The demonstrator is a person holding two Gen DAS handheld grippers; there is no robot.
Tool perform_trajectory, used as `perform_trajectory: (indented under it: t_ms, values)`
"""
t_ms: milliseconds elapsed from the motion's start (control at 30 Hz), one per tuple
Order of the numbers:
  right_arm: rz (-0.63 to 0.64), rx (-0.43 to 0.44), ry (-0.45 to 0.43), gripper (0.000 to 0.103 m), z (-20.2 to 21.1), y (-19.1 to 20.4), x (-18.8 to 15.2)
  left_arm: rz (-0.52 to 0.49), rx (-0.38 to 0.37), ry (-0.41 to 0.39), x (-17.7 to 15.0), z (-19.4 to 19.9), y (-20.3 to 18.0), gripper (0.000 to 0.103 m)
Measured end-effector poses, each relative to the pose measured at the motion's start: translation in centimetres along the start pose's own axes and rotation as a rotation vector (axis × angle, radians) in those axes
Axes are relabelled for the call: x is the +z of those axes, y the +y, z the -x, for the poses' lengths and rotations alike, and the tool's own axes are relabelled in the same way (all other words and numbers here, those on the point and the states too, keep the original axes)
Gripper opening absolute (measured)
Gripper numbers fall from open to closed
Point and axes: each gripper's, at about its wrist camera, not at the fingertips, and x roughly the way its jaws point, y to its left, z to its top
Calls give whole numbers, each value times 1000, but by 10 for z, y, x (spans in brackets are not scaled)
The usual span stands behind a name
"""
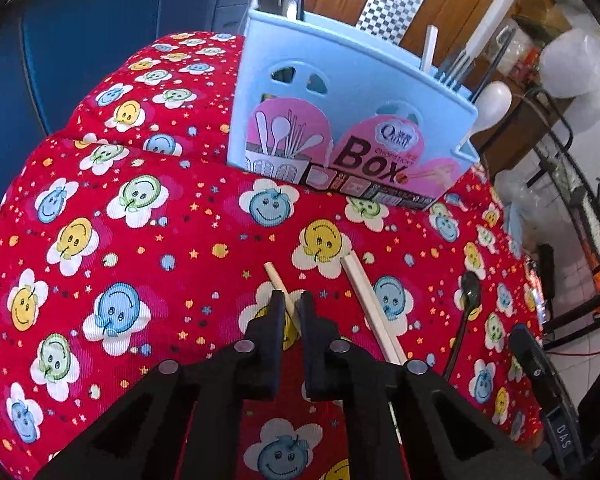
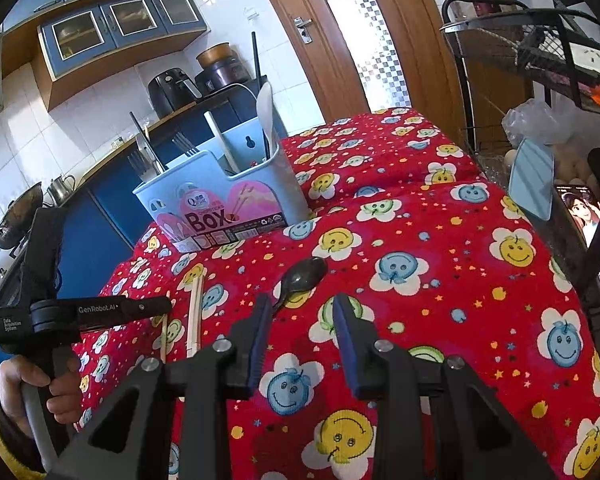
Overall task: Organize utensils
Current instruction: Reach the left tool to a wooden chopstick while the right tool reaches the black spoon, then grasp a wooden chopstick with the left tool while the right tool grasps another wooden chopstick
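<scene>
Left wrist view: the left gripper (image 1: pixel 291 305) has its black fingers (image 1: pixel 277 320) pinching a single pale wooden chopstick (image 1: pixel 278 278), whose blunt end sticks out ahead of the tips over the table (image 1: pixel 112 216), which is covered in a red cloth printed with smiling flower faces; just to the right lies a pair of pale square-sided chopsticks (image 1: pixel 366 300) flat on the cloth, running side by side and touching each other; further right a dark plastic spoon (image 1: pixel 470 292) lies bowl away from the camera, apart from the chopsticks; behind them stands a light-blue plastic utensil box (image 1: pixel 340 92) with a pink "Box" label, holding forks, a white spoon and a white stick in its right-hand compartment.

Right wrist view: the right gripper (image 2: pixel 301 305) hangs over the cloth with its blue-padded fingers (image 2: pixel 346 320) spread and nothing between them; the dark spoon's bowl (image 2: pixel 305 274) lies just beyond the left finger, its handle passing behind that finger; to the left the paired chopsticks (image 2: pixel 195 312) lie on the cloth, and the left gripper (image 2: pixel 168 305), held by a person's hand (image 2: pixel 40 384) at the lower left edge, reaches in beside them, the thin single chopstick (image 2: pixel 164 336) showing below its tip; the blue box (image 2: pixel 220 196) stands upright at the far edge of the table, well apart from both grippers.
</scene>
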Motion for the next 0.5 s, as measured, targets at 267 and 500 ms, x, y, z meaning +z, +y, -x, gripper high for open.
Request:
perform_trajectory:
  t_ms: [267,500]
  values:
    - [30,-1,25,35,-3,13,3,-1,-43,-84,6,21,12,0]
    - [53,-2,27,35,-4,27,4,-30,-57,26,1,15,9,1]
